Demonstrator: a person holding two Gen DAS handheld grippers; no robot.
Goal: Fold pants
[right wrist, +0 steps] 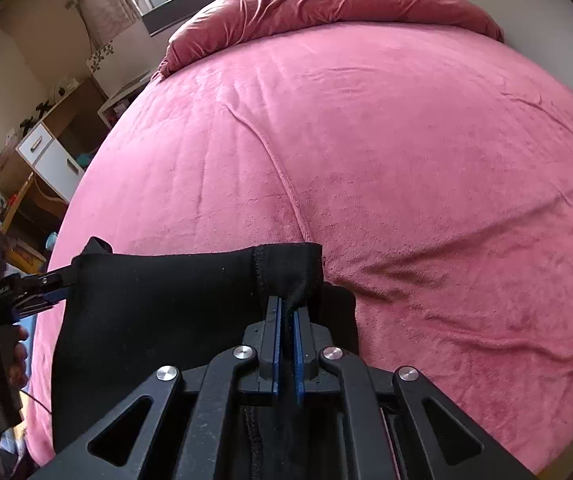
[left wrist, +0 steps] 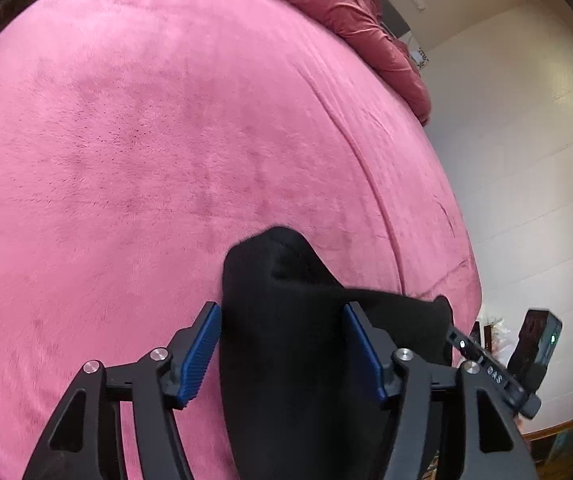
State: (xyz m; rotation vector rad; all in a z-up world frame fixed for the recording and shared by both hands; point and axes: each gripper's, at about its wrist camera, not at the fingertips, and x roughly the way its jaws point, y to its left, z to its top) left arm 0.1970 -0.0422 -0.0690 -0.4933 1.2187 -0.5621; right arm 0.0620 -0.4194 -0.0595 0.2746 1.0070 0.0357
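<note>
My right tongs [right wrist: 287,312] are clenched almost fully together, with only a thin fold of the black pants [right wrist: 166,300] pinched between the blue pads [right wrist: 275,344]. The cloth bunches where it enters the grip, and a stitched seam runs down just to the left of it.

My left tongs [left wrist: 282,320] stand wide apart, and the pants [left wrist: 286,340] fill the whole gap between the blue pads [left wrist: 202,356]. The cloth touches both pads, but I cannot tell whether they actually grip it or it merely lies between them. A rounded hump of fabric rises just past the fingertips.

In the right view the pants stretch leftward from my right tongs to the left tongs [right wrist: 52,288], which meet the cloth's far corner. They are held at the near edge of the bed [right wrist: 406,160].

Beyond them the pink blanket [left wrist: 166,140] spreads out. At the far end lies a rumpled, darker red duvet [right wrist: 326,4].
</note>
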